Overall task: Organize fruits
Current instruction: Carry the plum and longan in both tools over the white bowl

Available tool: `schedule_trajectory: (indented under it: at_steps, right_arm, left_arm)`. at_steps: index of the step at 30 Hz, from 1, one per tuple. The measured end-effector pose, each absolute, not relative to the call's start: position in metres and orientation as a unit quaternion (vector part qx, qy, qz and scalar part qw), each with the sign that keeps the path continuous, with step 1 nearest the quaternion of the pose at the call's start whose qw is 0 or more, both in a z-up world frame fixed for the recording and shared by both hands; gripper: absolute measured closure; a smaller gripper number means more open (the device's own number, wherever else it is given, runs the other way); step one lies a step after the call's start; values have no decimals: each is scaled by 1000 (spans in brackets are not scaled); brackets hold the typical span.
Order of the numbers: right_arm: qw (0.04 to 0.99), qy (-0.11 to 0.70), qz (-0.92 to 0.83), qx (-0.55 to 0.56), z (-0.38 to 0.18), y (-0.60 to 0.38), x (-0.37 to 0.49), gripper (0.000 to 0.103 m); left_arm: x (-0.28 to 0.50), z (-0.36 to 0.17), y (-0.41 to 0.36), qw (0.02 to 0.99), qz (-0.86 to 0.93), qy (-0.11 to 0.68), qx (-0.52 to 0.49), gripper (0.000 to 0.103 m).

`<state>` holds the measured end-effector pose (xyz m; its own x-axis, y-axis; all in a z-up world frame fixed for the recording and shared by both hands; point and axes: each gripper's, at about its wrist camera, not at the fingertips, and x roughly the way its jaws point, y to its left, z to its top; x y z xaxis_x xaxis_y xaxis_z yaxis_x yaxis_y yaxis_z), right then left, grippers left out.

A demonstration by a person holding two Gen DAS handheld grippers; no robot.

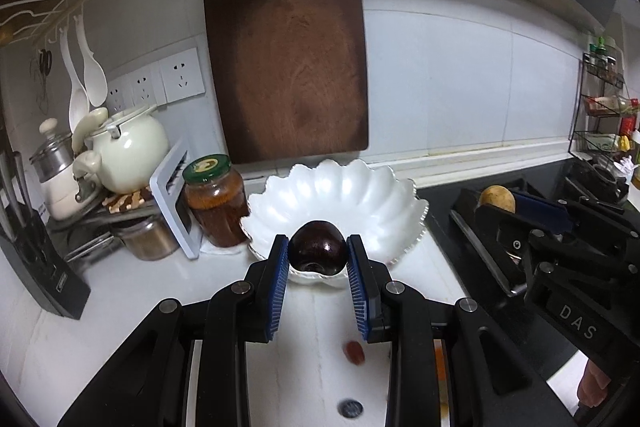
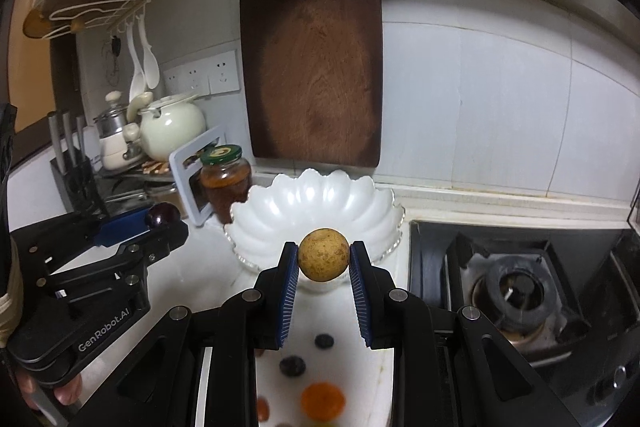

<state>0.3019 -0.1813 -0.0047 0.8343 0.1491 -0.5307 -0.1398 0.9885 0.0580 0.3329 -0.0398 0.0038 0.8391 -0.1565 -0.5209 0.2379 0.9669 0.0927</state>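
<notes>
- Gripping a dark plum (image 1: 318, 247), your left gripper (image 1: 318, 259) hangs before the white scalloped bowl (image 1: 360, 195).
- Your right gripper (image 2: 323, 261) clamps a tan round fruit (image 2: 323, 254) near that bowl.

Dark red plum (image 1: 317, 246): round, glossy, clamped between left jaws at tips. Tan speckled round fruit (image 2: 323, 254): clamped between right jaws at tips. White scalloped bowl (image 2: 280, 211): just beyond both jaws.

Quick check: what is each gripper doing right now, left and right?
Left gripper: jaws closed on a dark plum.
Right gripper: jaws closed on a round tan fruit.
Both are held in front of the white scalloped bowl.
</notes>
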Motion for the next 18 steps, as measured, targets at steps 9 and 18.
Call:
schedule_trajectory:
  at_steps: [9,18]
  right_arm:
    - [950,304,75,20,-5,-176,356,76]
    - [936,342,79,24,-16,-180,414,76]
  left_arm:
    - [388,2,-36,951,-97,282,77,74]
    - [448,-13,-43,933,-101,337,72,74]
